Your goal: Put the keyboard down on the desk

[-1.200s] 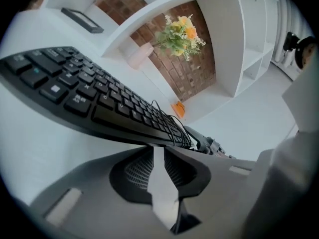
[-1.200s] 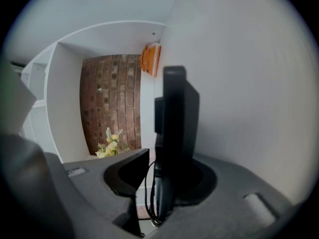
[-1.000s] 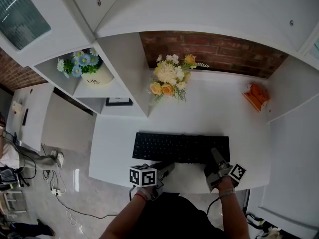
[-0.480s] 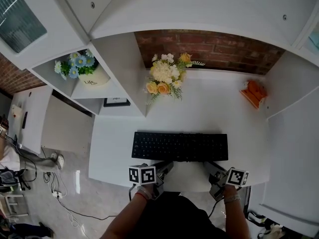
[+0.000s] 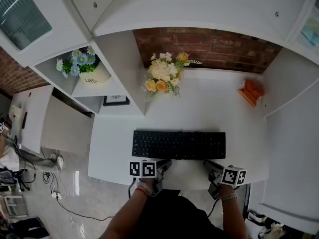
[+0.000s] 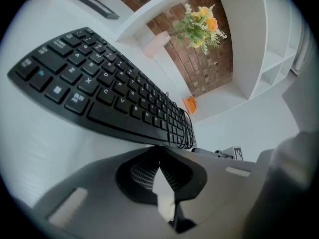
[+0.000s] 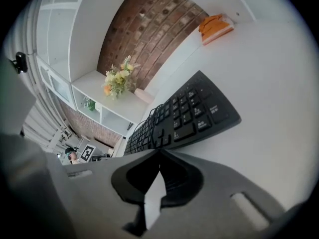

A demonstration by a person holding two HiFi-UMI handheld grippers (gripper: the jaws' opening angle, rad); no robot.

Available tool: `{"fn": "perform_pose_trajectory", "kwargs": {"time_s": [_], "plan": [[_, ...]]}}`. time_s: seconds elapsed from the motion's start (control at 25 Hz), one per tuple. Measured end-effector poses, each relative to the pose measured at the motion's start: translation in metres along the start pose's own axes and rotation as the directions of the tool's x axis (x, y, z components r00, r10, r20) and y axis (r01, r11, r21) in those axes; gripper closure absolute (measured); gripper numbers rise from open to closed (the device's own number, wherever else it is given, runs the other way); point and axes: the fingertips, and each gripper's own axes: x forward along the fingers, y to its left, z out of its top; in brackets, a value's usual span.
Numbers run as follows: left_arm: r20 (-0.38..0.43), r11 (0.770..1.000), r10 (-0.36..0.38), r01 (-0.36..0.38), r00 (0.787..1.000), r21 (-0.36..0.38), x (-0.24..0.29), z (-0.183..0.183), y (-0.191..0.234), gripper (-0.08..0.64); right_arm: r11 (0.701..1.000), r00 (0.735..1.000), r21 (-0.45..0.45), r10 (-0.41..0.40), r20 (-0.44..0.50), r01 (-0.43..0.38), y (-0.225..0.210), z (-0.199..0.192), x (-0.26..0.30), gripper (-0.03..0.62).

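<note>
The black keyboard lies flat on the white desk, parallel to its front edge. My left gripper sits just in front of the keyboard's near left edge, apart from it. Its jaws have just been closing and meet with nothing between them. My right gripper rests near the front right edge, also off the keyboard, its jaws just closed on nothing. In the left gripper view the keyboard stretches beyond the shut tips. The right gripper view shows the keyboard past its shut tips.
A bouquet of flowers stands at the back of the desk by the brick wall. An orange object lies at the back right. At the left, a shelf holds a pot of blue flowers and a small frame.
The right gripper has drawn back from the keyboard's near right edge toward the desk front, rolled, and its jaws have closed. The left gripper has hardly moved. The keyboard stays flat.
</note>
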Motion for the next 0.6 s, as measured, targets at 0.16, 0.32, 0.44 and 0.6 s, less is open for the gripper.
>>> {"fn": "perform_pose_trajectory", "kwargs": {"time_s": [0.16, 0.32, 0.44, 0.6], "plan": [[0.018, 1.0, 0.002, -0.002, 1.0, 0.027, -0.005, 0.003, -0.001, 0.56, 0.999, 1.0, -0.035, -0.016, 0.009, 0.017, -0.001, -0.003, -0.003, 0.594], [0.096, 0.997, -0.007, -0.001, 0.995, 0.077, -0.017, 0.012, 0.001, 0.561, 0.994, 0.993, -0.1, -0.028, 0.112, 0.039, 0.0, 0.009, -0.013, 0.595], [0.144, 0.992, -0.002, -0.016, 0.99, 0.122, -0.028, 0.016, 0.005, 0.561, 0.987, 0.987, -0.151, -0.033, 0.154, 0.057, 0.001, 0.016, -0.02, 0.594], [0.196, 0.975, 0.047, -0.088, 0.979, 0.206, -0.045, 0.019, 0.015, 0.561, 0.966, 0.977, -0.246, -0.02, 0.214, 0.074, 0.005, 0.026, -0.032, 0.594]]}}
